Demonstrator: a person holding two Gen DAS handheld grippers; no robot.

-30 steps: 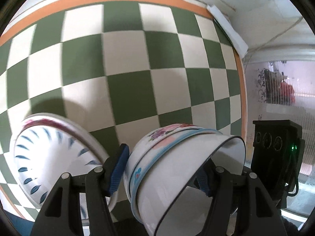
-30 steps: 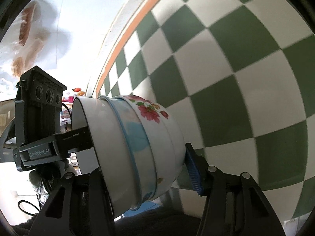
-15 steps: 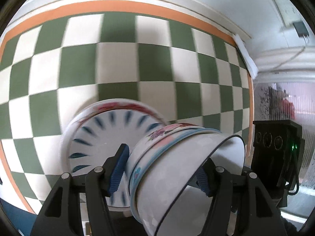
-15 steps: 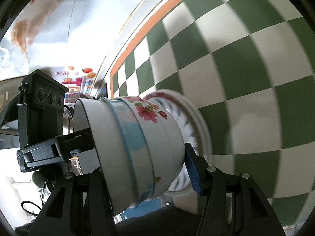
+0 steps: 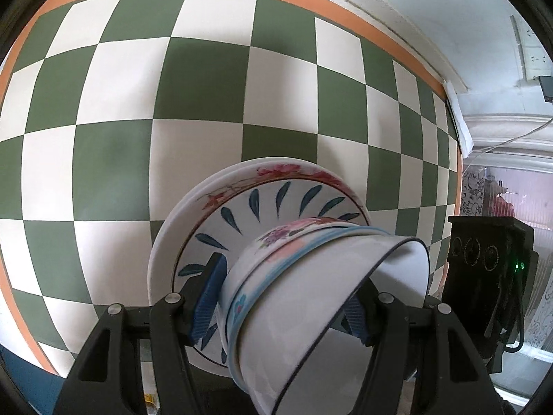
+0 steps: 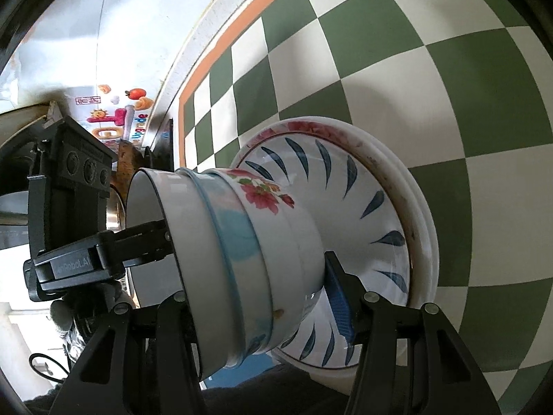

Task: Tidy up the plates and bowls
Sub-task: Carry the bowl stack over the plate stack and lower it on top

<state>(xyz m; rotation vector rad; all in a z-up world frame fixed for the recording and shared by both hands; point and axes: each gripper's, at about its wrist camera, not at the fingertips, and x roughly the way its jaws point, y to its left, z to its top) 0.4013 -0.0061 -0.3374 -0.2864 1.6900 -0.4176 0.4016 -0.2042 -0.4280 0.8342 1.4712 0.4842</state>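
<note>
A nested stack of three white enamel bowls (image 5: 311, 297), the lowest flower-printed, is clenched between both grippers: the left gripper (image 5: 280, 304) and the right gripper (image 6: 255, 297) each grasp its sides. The stack's base meets the blue-leaf porcelain plate (image 6: 359, 186), topmost of a plate pile (image 5: 166, 242) near the orange-bordered edge of the green-and-white checked tablecloth (image 5: 193, 86).

partly legible "…nRobot.AI" on the left gripper (image 6: 74, 263)
</note>
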